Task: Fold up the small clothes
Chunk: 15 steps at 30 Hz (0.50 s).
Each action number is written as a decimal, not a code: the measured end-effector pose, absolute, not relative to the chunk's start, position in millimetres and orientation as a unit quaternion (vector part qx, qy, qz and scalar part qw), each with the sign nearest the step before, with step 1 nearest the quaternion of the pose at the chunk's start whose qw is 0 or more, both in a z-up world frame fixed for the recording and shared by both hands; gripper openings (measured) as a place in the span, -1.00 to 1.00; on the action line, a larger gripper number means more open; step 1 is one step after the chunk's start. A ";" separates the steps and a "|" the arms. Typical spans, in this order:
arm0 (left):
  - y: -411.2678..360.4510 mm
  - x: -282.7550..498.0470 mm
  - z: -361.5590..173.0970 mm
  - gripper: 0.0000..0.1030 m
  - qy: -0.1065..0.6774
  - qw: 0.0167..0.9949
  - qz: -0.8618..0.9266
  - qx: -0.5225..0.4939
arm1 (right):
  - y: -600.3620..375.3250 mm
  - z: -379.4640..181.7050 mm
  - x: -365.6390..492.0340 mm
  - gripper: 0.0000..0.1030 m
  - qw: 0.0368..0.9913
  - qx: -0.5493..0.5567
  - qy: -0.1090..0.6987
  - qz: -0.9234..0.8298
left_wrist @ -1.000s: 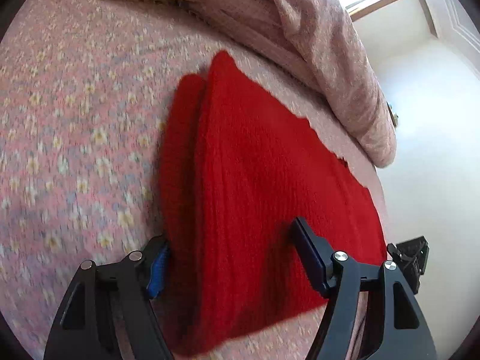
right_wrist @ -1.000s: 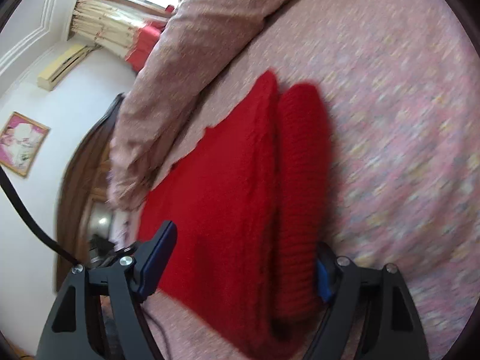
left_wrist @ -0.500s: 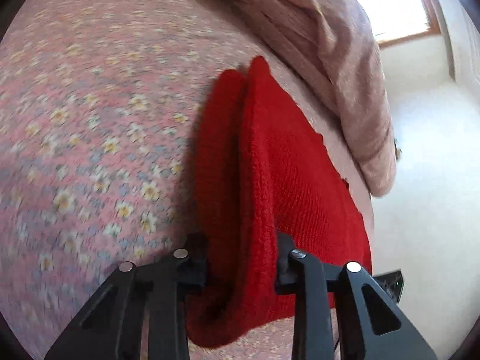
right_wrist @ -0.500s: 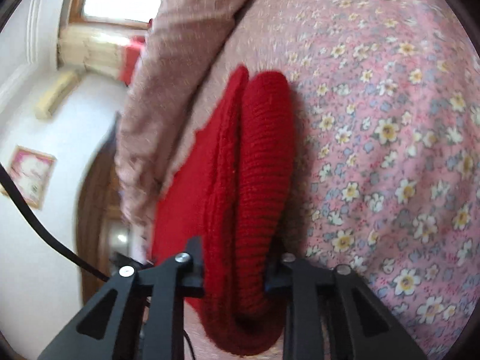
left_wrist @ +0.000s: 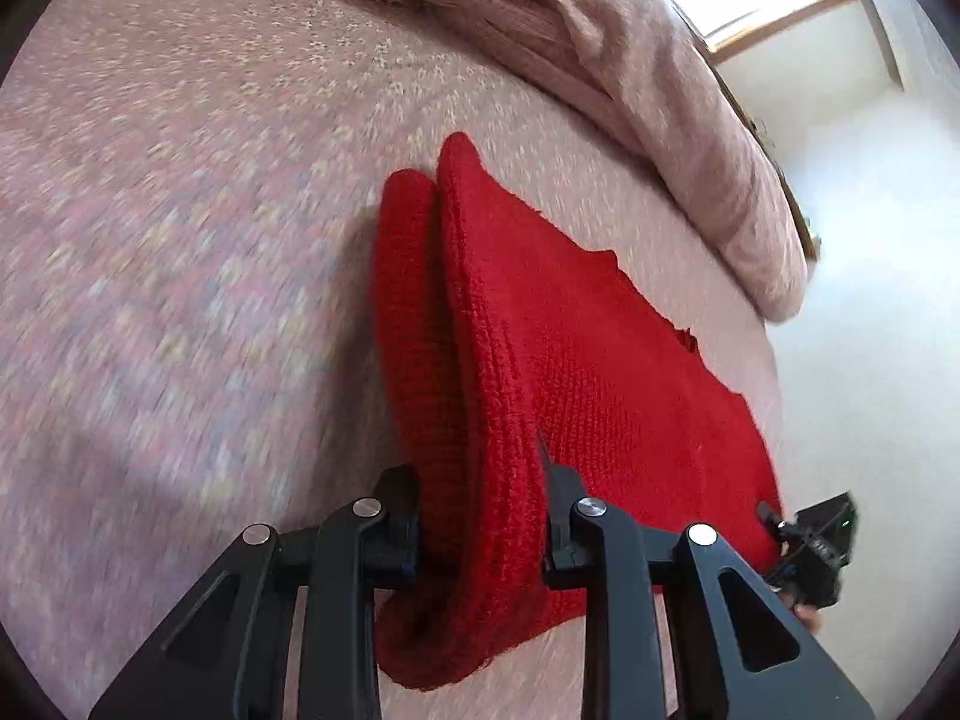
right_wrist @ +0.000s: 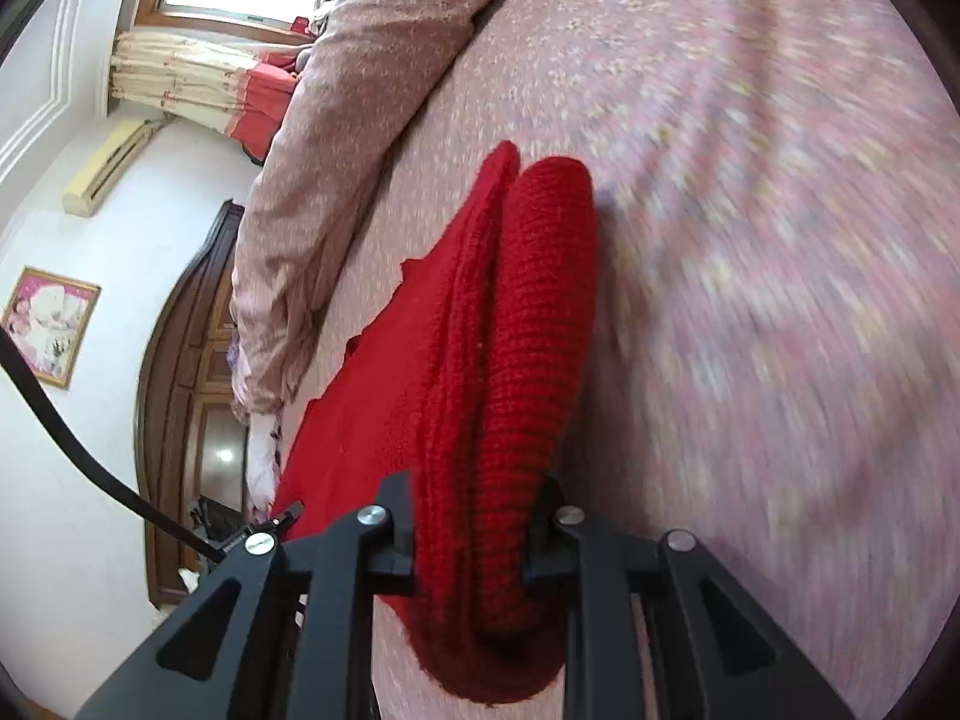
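Left wrist view: the left gripper has its jaws clamped on a bunched fold of the red knitted garment, the thick doubled edge pinched between them. The garment lies on the floral bedspread and runs straight ahead, away from the jaws, its long axis pointing toward the crumpled pink quilt at the far side of the bed. The flat body of the knit spreads off to the right, toward the bed's edge, where the right gripper's tip shows

Right wrist view: the right gripper is likewise closed on the same red knitted garment, gripping a rolled ribbed edge. Here too the knit stretches ahead from the jaws, with its flat part fanning left toward the quilt and the dark wooden headboard

Both hands hold one near edge, one at each end, so neither is nearer; the coming fold probably carries that edge along the long axis, over the flat part
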<state>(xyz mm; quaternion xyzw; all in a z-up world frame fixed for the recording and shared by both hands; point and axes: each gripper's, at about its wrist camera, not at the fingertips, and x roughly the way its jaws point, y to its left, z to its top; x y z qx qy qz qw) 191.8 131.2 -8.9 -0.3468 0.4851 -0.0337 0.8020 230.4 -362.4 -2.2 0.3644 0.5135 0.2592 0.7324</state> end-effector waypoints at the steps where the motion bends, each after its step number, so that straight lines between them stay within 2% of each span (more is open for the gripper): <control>1: 127.8 182.8 -7.8 -0.61 0.487 0.805 -0.037 -0.336 | -364.8 -0.6 218.4 -0.59 0.736 0.358 0.512 0.259; 8: 109.9 127.6 -21.2 -0.59 0.479 0.807 -0.047 -0.342 | -391.5 -24.3 133.3 -0.57 0.744 0.371 0.491 0.260; 11: 100.1 120.7 -23.6 -0.59 0.461 0.826 -0.029 -0.323 | -395.3 -35.0 130.0 -0.56 0.730 0.419 0.483 0.243; 15: 95.6 112.5 -30.1 -0.55 0.433 0.845 -0.025 -0.313 | -387.5 -17.1 142.5 -0.56 0.755 0.378 0.477 0.244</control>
